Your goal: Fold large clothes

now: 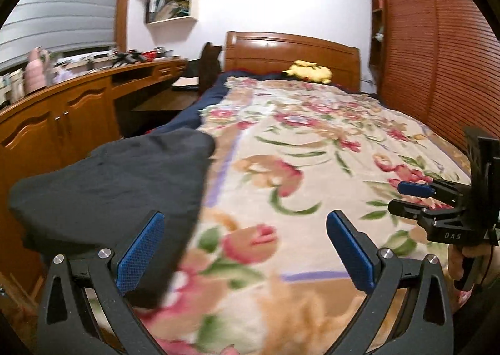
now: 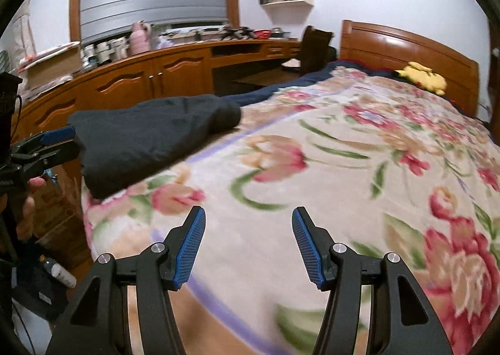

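A dark garment (image 1: 118, 180) lies bunched in a thick pile at the left edge of the bed, on the floral blanket (image 1: 312, 142). My left gripper (image 1: 245, 220) hovers open over the blanket. Its left finger overlaps the garment's near right edge in the picture, with nothing between the pads. In the right wrist view the garment (image 2: 150, 133) lies ahead and to the left. My right gripper (image 2: 248, 213) is open above the bare blanket (image 2: 328, 167), holding nothing. Each gripper shows in the other's view: the right gripper (image 1: 398, 197) at the right, the left gripper (image 2: 74, 140) beside the garment.
A yellow plush toy (image 1: 309, 71) rests by the wooden headboard (image 1: 290, 52). A long wooden cabinet (image 1: 62, 124) with clutter on top runs along the bed's left side. A slatted wardrobe (image 1: 437, 58) stands to the right. A person's hand (image 2: 28, 214) holds the left gripper's handle.
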`<state>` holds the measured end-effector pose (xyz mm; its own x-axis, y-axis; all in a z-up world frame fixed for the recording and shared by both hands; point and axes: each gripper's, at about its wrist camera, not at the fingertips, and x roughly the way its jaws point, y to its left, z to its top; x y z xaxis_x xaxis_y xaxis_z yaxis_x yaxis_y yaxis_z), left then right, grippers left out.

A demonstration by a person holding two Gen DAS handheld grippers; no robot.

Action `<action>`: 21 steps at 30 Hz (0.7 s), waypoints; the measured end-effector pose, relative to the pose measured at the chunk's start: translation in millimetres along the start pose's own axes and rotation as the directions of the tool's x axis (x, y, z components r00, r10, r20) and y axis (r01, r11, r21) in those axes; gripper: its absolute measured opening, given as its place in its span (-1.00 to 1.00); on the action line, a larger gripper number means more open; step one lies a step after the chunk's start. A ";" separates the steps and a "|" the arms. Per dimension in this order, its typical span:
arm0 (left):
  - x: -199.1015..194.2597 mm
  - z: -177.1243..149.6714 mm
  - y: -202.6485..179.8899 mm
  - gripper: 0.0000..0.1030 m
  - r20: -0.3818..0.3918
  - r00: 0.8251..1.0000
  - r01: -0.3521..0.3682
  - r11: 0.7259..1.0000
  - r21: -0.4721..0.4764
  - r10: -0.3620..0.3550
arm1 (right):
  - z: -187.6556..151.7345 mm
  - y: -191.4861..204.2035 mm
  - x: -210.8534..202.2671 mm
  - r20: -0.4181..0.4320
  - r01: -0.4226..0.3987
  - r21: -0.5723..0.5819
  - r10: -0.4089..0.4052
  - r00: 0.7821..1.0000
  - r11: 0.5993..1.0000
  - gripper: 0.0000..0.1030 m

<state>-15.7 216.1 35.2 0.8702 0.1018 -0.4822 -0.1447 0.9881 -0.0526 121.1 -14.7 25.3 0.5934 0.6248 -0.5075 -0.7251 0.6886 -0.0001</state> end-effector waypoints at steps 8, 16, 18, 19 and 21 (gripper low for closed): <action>18.8 2.1 -65.3 1.00 -0.010 0.996 0.093 0.995 0.040 -0.093 | -21.3 -25.2 -32.1 0.013 0.101 0.079 -0.102 0.995 0.992 0.41; 38.6 0.6 -133.4 1.00 -0.033 0.986 0.164 0.981 0.103 -0.162 | -41.8 -41.1 -56.1 -0.015 0.241 0.161 -0.242 0.970 0.957 0.66; 44.4 -1.9 -152.1 1.00 -0.046 0.983 0.182 0.977 0.115 -0.178 | -47.2 -46.7 -63.5 -0.017 0.270 0.185 -0.271 0.962 0.945 0.66; 47.3 -2.2 -158.8 1.00 -0.052 0.981 0.190 0.975 0.119 -0.185 | -48.1 -49.3 -67.1 -0.017 0.284 0.194 -0.286 0.958 0.939 0.66; 52.8 -3.3 -175.7 1.00 -0.064 0.979 0.199 0.971 0.135 -0.192 | -51.0 -50.5 -76.0 -0.008 0.312 0.207 -0.317 0.948 0.927 0.66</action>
<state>54.0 47.5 16.1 0.8496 -0.0973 -0.5183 0.0962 0.9949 -0.0291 94.8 -115.8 19.8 0.7900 0.3711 -0.4881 -0.4151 0.9096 0.0197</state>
